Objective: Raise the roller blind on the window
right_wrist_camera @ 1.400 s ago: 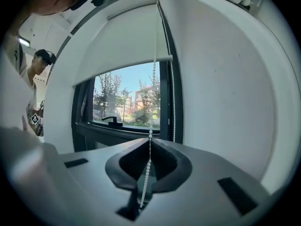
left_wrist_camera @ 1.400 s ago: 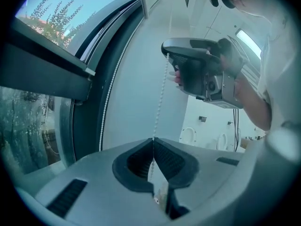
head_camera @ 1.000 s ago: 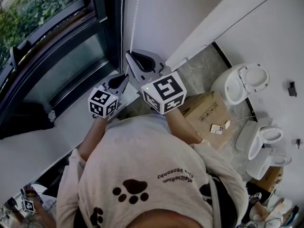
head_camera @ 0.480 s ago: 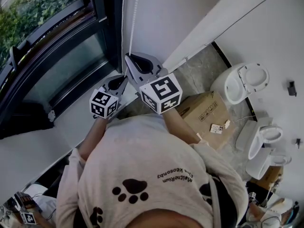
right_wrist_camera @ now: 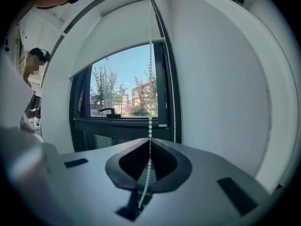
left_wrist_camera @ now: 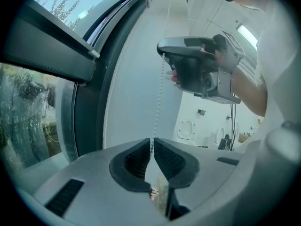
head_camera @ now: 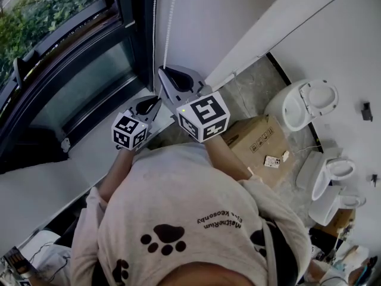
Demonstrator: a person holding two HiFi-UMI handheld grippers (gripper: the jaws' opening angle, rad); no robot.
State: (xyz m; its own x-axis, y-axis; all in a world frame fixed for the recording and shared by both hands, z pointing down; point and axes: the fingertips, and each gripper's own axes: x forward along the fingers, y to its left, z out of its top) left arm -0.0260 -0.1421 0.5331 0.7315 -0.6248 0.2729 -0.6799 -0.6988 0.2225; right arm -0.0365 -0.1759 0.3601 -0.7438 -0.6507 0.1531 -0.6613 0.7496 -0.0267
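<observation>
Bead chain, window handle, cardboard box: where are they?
bead chain [right_wrist_camera: 150,79], right gripper view, strand above the jaws.
window handle [right_wrist_camera: 109,111], right gripper view, its lever.
cardboard box [head_camera: 262,136], head view, top face.

Cannot follow the bead chain past the top edge of the head view; loses its lower end under the body of the right gripper in the right gripper view; cannot read the print on the cardboard box or on the small card lying on it, both too small; cannot identify the clutter at the head view's lower right corner, cut off there.
</observation>
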